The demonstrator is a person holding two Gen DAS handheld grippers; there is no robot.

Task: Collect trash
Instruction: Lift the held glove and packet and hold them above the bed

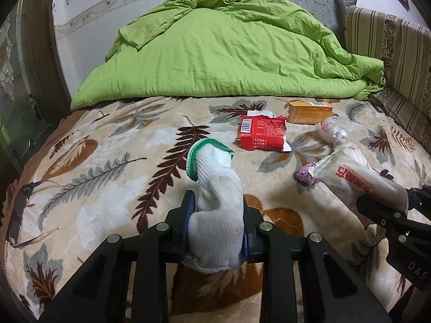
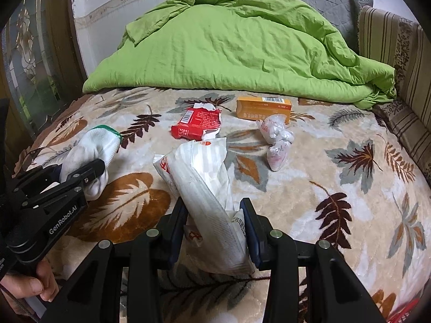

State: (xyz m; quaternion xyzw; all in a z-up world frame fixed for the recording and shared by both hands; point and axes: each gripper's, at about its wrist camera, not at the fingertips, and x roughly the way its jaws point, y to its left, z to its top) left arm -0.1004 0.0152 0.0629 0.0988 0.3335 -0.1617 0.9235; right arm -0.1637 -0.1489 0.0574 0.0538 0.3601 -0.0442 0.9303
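Left wrist view: both grippers hold items above the leaf-patterned blanket [image 1: 113,188].

Left gripper [image 1: 216,223] is clamped on a white glove [image 1: 215,202]; right gripper [image 2: 218,228] pinches a white plastic wrapper [image 2: 207,183]. Farther ahead lie 3 pieces: a torn red packet [image 1: 261,133], a crumpled clear bag [image 2: 276,137], then an orange box [image 2: 264,107] near the green duvet [image 1: 229,53].

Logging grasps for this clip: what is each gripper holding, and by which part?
Left gripper: white knit glove, clamped near its finger end, green cuff free. Right gripper: white plastic wrapper, clamped at its lower end.
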